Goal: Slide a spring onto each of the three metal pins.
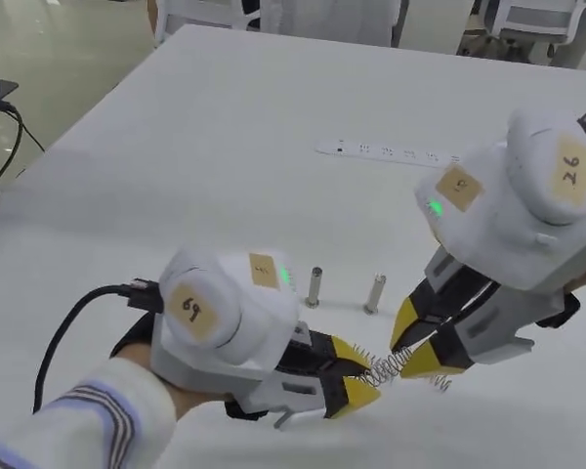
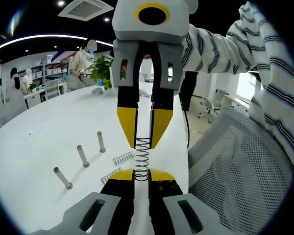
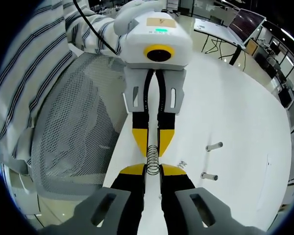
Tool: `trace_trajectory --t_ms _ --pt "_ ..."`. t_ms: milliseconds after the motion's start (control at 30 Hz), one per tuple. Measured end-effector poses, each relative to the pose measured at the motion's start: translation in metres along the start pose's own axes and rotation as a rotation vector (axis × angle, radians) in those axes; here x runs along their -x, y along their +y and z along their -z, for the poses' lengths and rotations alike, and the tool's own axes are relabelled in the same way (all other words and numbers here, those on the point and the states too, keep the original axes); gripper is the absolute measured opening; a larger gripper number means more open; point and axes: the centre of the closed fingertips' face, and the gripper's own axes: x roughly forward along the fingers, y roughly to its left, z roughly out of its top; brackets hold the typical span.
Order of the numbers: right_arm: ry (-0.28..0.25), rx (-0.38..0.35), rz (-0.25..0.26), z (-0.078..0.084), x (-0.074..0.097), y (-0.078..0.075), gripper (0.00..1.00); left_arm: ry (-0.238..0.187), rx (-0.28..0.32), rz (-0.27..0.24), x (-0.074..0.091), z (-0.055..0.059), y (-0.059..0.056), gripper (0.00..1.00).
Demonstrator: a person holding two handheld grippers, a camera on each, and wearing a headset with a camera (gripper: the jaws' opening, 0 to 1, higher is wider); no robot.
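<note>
1. White table (image 1: 225, 147) carries the work.
2. Right gripper (image 1: 400, 359) (sticker "26") slants down, jaws nipped on 1 end of the spring (image 1: 389, 366).
3. Left gripper (image 1: 372, 378), sticker "69", lies level, jaws nipped on the other end.
4. 3 pins (image 2: 82, 155) stand upright beside 2 loose springs (image 2: 123, 157).

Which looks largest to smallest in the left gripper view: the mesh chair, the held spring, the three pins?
1. mesh chair
2. held spring
3. near pin, middle pin, far pin: the near one looks slightly bigger, probably only from nearness to the camera, so unranked.
</note>
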Motion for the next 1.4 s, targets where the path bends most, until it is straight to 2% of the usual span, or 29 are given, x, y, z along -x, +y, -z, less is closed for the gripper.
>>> trace_trajectory --t_ms 233,367,533,733,833,967,1233,1400 --pt "0.006 0.028 0.000 0.000 0.001 -0.003 0.08 -0.009 -0.005 -0.007 -0.001 -0.002 0.003 0.02" --pt "0.006 0.038 0.007 0.001 0.002 -0.005 0.15 0.000 -0.015 -0.006 -0.001 0.000 0.002 0.02" --pt "-0.038 0.024 -0.012 -0.003 0.003 -0.005 0.18 -0.007 -0.018 -0.006 -0.002 -0.001 0.000 0.02" --pt "-0.058 0.017 -0.042 -0.006 0.001 -0.002 0.17 -0.038 -0.014 -0.015 0.001 -0.005 0.002 0.02" --pt "-0.053 0.017 -0.036 -0.005 0.000 -0.004 0.17 -0.060 -0.021 -0.014 0.003 -0.009 0.002 0.02" --pt "-0.074 0.001 -0.041 -0.008 -0.001 -0.004 0.16 -0.074 -0.031 -0.012 0.004 -0.012 0.001 0.02" --pt "-0.080 -0.006 -0.050 -0.008 -0.006 -0.004 0.13 -0.115 -0.013 -0.011 0.005 -0.018 0.001 0.02" --pt "-0.083 -0.006 -0.052 -0.008 -0.007 -0.005 0.11 -0.128 -0.011 -0.016 0.005 -0.018 0.002 0.02"
